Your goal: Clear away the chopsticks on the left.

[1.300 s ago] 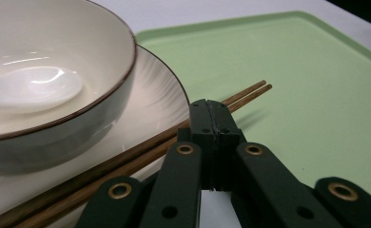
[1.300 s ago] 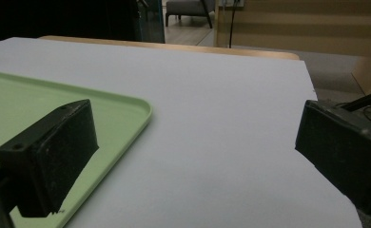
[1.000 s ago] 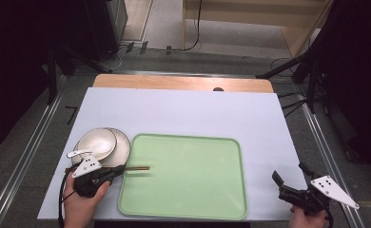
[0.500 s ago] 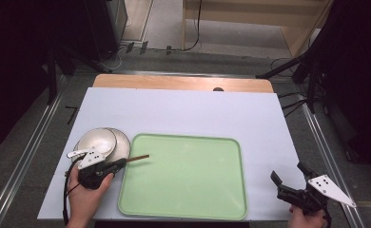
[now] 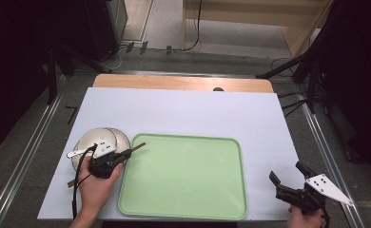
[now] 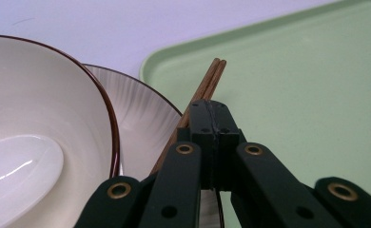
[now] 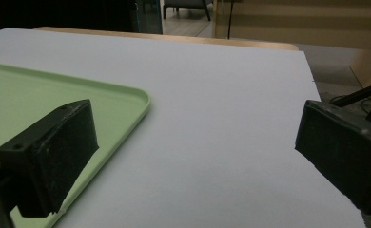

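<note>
On the white-covered table (image 5: 183, 114) our left claw (image 5: 124, 154), clamped on the chopsticks (image 6: 207, 85), has swung their tips from over the green tray (image 5: 183, 209) back to its left rim beside the bowls (image 5: 86, 142), so placement seems unfinished, while our right claw (image 5: 288, 183) waits wide open and empty.

Table (image 5: 183, 109) covered by a pale sheet; a strip of bare wood shows along its far edge. A small dark spot (image 5: 218, 89) sits on that wooden strip, right of its middle. Two bowls at the left edge, near side: a white bowl (image 6: 36, 142) with a dark rim, and a ribbed bowl (image 6: 141, 123) behind it, overlapping. Beyond the far edge, grey floor with cables (image 5: 193, 45) trailing toward light wooden furniture (image 5: 250, 14). Dark stand legs (image 5: 293, 71) off the far right corner.
</note>
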Available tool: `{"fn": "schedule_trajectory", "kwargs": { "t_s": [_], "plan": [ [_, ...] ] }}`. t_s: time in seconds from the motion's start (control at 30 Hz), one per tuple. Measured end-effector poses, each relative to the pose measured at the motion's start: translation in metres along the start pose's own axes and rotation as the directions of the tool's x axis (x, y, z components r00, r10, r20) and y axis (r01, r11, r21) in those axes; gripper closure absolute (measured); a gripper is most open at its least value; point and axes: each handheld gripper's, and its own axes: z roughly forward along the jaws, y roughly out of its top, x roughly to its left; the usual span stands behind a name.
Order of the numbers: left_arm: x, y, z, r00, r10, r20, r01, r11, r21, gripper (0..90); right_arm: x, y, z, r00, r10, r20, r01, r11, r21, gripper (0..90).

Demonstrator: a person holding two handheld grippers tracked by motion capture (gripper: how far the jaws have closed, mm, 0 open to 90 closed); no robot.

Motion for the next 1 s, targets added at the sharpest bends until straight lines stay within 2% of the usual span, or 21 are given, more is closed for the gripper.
{"fn": "schedule_trajectory", "kwargs": {
  "t_s": [0.03,0.07,0.17,0.2,0.23,0.27,0.37,0.43,0.47,0.5,0.53,0.57,0.6,0.63,0.67,0.7,0.73,0.77,0.8,0.9,1.0],
  "plan": [
    [0.000,0.000,0.000,1.0000,0.000,0.000,0.000,1.0000,0.000,90.0,0.000,0.000,0.000,1.0000,0.000,0.000,0.000,1.000,0.000,0.3],
    [-0.002,0.001,0.000,0.9997,-0.002,-0.024,0.002,1.0000,0.001,90.0,0.000,0.000,-0.001,1.0000,0.001,-0.002,-0.001,1.000,0.000,0.3],
    [-0.002,0.001,0.000,0.9996,-0.005,-0.026,0.005,1.0000,0.004,88.7,0.000,0.000,-0.001,1.0000,-0.002,-0.002,0.002,1.000,0.001,0.3],
    [-0.002,0.001,0.000,1.0000,-0.005,-0.003,0.005,1.0000,0.002,86.1,0.000,-0.001,-0.002,1.0000,-0.003,-0.001,0.003,1.000,0.004,0.3],
    [-0.002,0.002,-0.001,0.9992,-0.010,0.038,0.010,1.0000,0.002,86.4,0.000,-0.001,-0.002,1.0000,-0.002,0.000,0.002,1.000,0.004,0.3],
    [-0.002,0.002,-0.003,0.9985,-0.009,0.053,0.009,1.0000,0.002,88.4,-0.001,0.000,-0.003,1.0000,-0.002,0.003,0.002,1.000,0.000,0.3],
    [0.001,0.002,-0.019,0.9965,0.009,0.083,-0.008,0.9999,-0.011,85.2,-0.001,0.001,-0.005,1.0000,0.002,0.005,-0.002,1.000,-0.010,0.3],
    [0.003,0.000,-0.025,0.9964,0.004,0.085,-0.003,1.0000,-0.006,84.2,-0.001,0.001,-0.005,1.0000,-0.001,0.008,0.001,1.000,-0.013,0.3],
    [0.012,-0.004,-0.039,0.9923,-0.009,0.123,0.010,0.9999,-0.011,83.7,0.000,0.002,-0.004,1.0000,-0.002,0.008,0.002,1.000,-0.011,0.3],
    [0.012,-0.004,-0.039,0.9923,-0.009,0.123,0.010,0.9999,-0.011,83.8,0.000,0.002,-0.004,1.0000,-0.002,0.008,0.002,1.000,-0.011,0.3],
    [0.018,-0.008,-0.051,0.9898,-0.011,0.142,0.013,0.9999,-0.007,83.7,0.000,0.002,-0.002,1.0000,-0.007,0.004,0.007,1.000,-0.008,0.3],
    [0.018,-0.008,-0.051,0.9898,-0.011,0.142,0.013,0.9999,-0.007,83.9,0.000,0.002,-0.002,1.0000,-0.007,0.004,0.007,1.000,-0.008,0.3],
    [0.023,-0.010,-0.059,0.9873,-0.002,0.159,0.003,1.0000,-0.008,84.4,0.001,0.003,0.000,0.9999,-0.013,0.001,0.013,1.000,-0.006,0.3],
    [0.026,-0.012,-0.066,0.9866,0.010,0.163,-0.009,1.0000,-0.003,84.5,0.002,0.003,0.001,0.9999,-0.013,-0.003,0.013,1.000,-0.002,0.3],
    [0.029,-0.014,-0.072,0.9888,0.017,0.148,-0.018,0.9998,0.003,84.5,0.002,0.003,0.001,0.9999,-0.013,-0.003,0.013,1.000,-0.002,0.3],
    [0.037,-0.018,-0.082,0.9885,0.020,0.150,-0.024,0.9995,0.021,84.9,0.003,0.004,0.003,0.9997,-0.024,-0.009,0.024,1.000,-0.002,0.3],
    [0.040,-0.019,-0.084,0.9883,0.021,0.151,-0.027,0.9990,0.037,84.9,0.004,0.004,0.003,0.9996,-0.026,-0.012,0.026,1.000,0.000,0.3],
    [0.040,-0.019,-0.084,0.9883,0.021,0.151,-0.027,0.9990,0.037,84.9,0.004,0.004,0.003,0.9995,-0.026,-0.015,0.026,1.000,0.000,0.3],
    [0.044,-0.022,-0.088,0.9914,0.015,0.130,-0.022,0.9984,0.052,84.9,0.004,0.004,0.003,0.9995,-0.026,-0.015,0.026,1.000,0.000,0.3],
    [0.058,-0.030,-0.094,0.9927,-0.021,0.119,0.014,0.9981,0.060,84.4,0.004,0.004,0.005,0.9995,-0.020,-0.026,0.019,1.000,-0.006,0.3],
    [0.061,-0.032,-0.092,0.9924,-0.014,0.122,0.006,0.9977,0.068,83.4,0.004,0.004,0.005,0.9995,-0.019,-0.023,0.019,1.000,-0.004,0.3]
  ]
}}
